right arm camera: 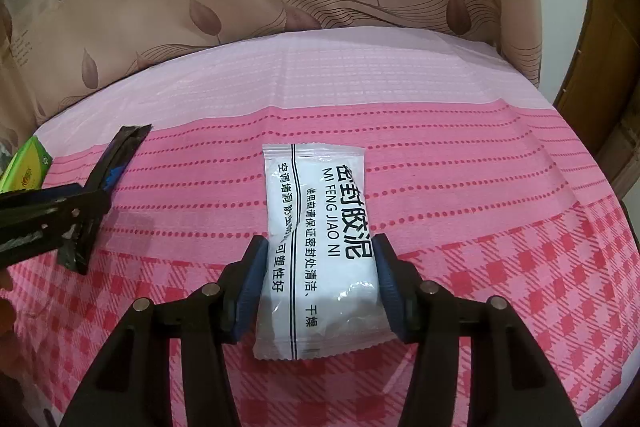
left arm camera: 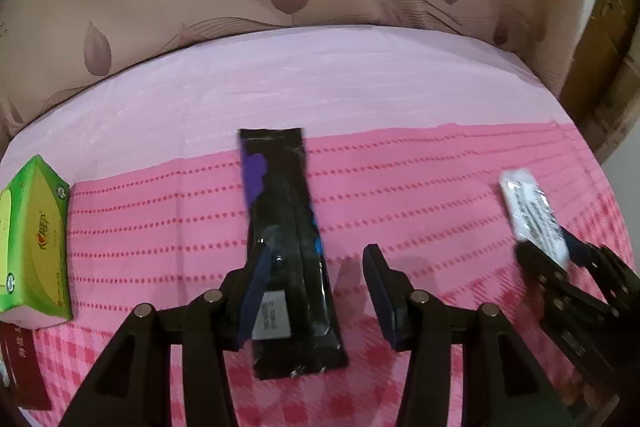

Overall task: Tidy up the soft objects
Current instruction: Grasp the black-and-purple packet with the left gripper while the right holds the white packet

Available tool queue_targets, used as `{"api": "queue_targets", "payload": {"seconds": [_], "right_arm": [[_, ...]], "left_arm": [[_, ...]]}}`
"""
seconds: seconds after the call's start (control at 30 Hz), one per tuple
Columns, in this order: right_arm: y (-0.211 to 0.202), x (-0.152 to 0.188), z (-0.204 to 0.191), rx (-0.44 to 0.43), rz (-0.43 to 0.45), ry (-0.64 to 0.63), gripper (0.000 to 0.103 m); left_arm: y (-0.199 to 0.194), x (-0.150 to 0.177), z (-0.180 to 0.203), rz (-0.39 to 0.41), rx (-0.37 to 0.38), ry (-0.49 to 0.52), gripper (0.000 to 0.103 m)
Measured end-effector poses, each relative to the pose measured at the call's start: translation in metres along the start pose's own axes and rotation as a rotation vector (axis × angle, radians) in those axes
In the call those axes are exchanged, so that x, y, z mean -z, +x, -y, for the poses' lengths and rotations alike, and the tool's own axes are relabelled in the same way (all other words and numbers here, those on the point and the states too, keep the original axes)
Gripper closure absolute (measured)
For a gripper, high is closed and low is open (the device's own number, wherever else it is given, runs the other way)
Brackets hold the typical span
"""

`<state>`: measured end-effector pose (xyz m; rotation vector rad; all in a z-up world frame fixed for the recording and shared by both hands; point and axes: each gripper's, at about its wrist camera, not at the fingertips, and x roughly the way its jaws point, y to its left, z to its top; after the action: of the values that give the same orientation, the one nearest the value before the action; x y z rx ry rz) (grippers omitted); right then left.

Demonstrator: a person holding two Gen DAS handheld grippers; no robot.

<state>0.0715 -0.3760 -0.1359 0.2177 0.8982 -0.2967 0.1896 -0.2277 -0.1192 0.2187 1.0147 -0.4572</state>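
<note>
The right gripper (right arm camera: 318, 283) has the white pouch (right arm camera: 320, 247) between its jaws, both blue pads against the sides of the pouch near its lower half; it seems lightly gripped. The pouch lies flat on the pink cloth (right arm camera: 480, 187), pointing forward from the gripper. It looks soft and filled, so it probably bends and its plastic skin may slip; holding the thick middle is safer than the thin sealed edge.

The left gripper (left arm camera: 316, 291) stands wide, holding nothing. The black packet (left arm camera: 288, 247) lies between its jaws, near the left pad, the right pad well apart. It looks light, flat and shiny.
</note>
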Motion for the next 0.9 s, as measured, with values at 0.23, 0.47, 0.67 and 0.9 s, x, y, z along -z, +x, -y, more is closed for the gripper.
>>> {"api": "queue_targets", "payload": {"seconds": [0.23,0.47,0.67,0.9], "right_arm": [[0.001,0.0,-0.001,0.0,-0.001,0.0,0.051],[0.0,0.0,-0.002,-0.002,-0.001,0.002,0.051],[0.001,-0.001,-0.003,-0.007,-0.001,0.003,0.05],[0.001,-0.001,-0.002,-0.009,-0.001,0.002,0.049]], "left_arm": [[0.0,-0.004,-0.015,0.018,-0.016,-0.001,0.054],[0.004,0.001,-0.024,-0.034,-0.041,0.057,0.054],[0.005,-0.005,-0.028,-0.043,-0.05,0.073,0.054],[0.012,-0.007,-0.033,-0.058,-0.021,0.048,0.054]]}}
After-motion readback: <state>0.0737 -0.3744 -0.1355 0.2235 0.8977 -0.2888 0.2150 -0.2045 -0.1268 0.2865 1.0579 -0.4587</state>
